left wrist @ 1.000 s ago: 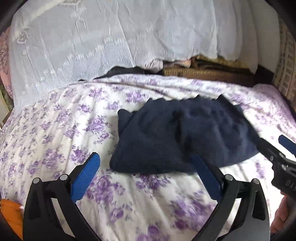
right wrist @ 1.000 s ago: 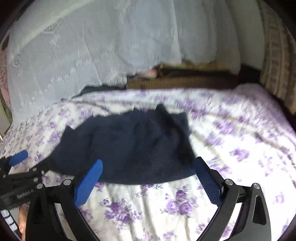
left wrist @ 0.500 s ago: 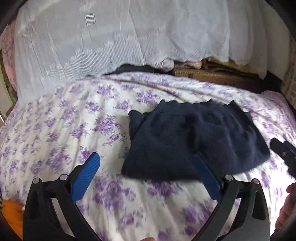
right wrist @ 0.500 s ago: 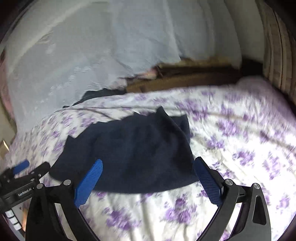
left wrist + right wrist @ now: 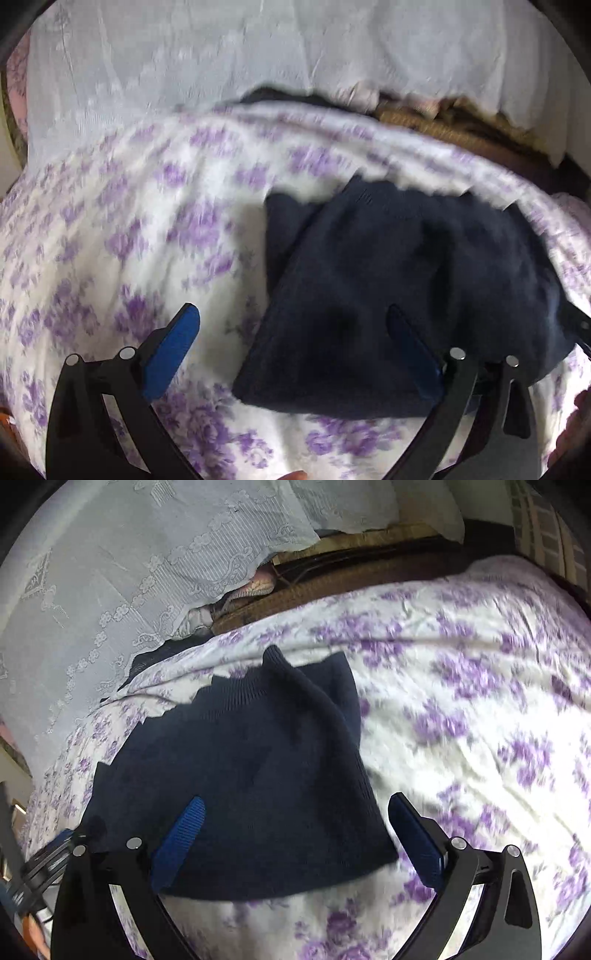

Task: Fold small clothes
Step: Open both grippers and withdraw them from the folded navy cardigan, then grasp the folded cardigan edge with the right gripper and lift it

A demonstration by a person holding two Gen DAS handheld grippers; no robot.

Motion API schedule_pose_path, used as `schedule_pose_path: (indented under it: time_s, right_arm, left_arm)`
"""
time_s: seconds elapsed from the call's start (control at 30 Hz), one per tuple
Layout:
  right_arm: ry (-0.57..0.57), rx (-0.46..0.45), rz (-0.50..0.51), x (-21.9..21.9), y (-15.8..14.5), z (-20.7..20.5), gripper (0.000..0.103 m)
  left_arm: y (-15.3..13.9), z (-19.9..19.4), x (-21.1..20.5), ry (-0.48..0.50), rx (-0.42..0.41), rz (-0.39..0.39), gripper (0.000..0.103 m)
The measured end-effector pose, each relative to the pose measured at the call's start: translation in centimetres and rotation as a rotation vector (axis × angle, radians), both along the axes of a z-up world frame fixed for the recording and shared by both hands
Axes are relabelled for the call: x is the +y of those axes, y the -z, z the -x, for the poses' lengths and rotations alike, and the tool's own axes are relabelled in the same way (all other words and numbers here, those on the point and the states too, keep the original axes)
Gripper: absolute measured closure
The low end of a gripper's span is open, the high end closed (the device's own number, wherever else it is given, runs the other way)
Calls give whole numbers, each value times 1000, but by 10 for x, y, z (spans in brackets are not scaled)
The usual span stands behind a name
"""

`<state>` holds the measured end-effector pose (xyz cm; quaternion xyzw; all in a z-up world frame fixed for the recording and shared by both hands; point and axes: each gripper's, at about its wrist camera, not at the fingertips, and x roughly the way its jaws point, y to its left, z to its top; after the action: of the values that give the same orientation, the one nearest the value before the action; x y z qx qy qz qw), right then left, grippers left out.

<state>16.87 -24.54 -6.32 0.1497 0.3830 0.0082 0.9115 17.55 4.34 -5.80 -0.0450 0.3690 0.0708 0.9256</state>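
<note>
Left gripper [image 5: 291, 332], black frame with blue pads, spread wide, holding nothing, low over the near left edge of the dark navy knitted garment [image 5: 399, 295]. Lying flat and partly doubled over on the white bed sheet with purple flowers [image 5: 122, 229], in the middle of the bed.

Right gripper [image 5: 293, 821], same kind, spread wide too, holding nothing, over the near right corner of the same knit.

Good way to do this step, by guess: dip both down together, pinch only the top layer at the two near corners, lift evenly, keep the edge straight so the soft knit does not bunch.

No boxes or baskets clearly seen; only a pale lace cloth [image 5: 110, 590] hanging at the back.
</note>
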Motion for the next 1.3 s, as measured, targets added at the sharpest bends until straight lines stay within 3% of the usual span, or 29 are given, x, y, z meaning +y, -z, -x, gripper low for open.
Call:
schedule_pose_path:
  time_s: [0.1,0.23,0.3,0.4,0.63,0.9,1.17,1.3]
  right_arm:
    - [34,25,-36,-9,-8,-19,3]
    - [99,31,-265,-36,11,-26,3]
    - [102,15,-308,-42,26,-24,4]
    - [71,-5,-252,-38,23,-24,4]
    - [58,-17,-169,-28,24,-25,4]
    - [56,-19,-185,-31,23,-14,4]
    - [96,-36,-214,-35,21,41,4]
    - [98,-44,-298,-35,22,72,4]
  left_arm:
    - [-22,5,-10,33,-102,10,5]
    - [-26,-13,-34,104,-103,16,5]
    - [-14,-19,-45,114,-97,-11,5]
    - [8,-31,-58,123,-12,-98,5]
    - [8,-23,-54,116,-30,-77,5]
    - [9,-19,-54,108,-25,-86,5]
    - [11,-21,-55,116,-17,-103,5]
    - [17,-26,-56,118,19,-108,5]
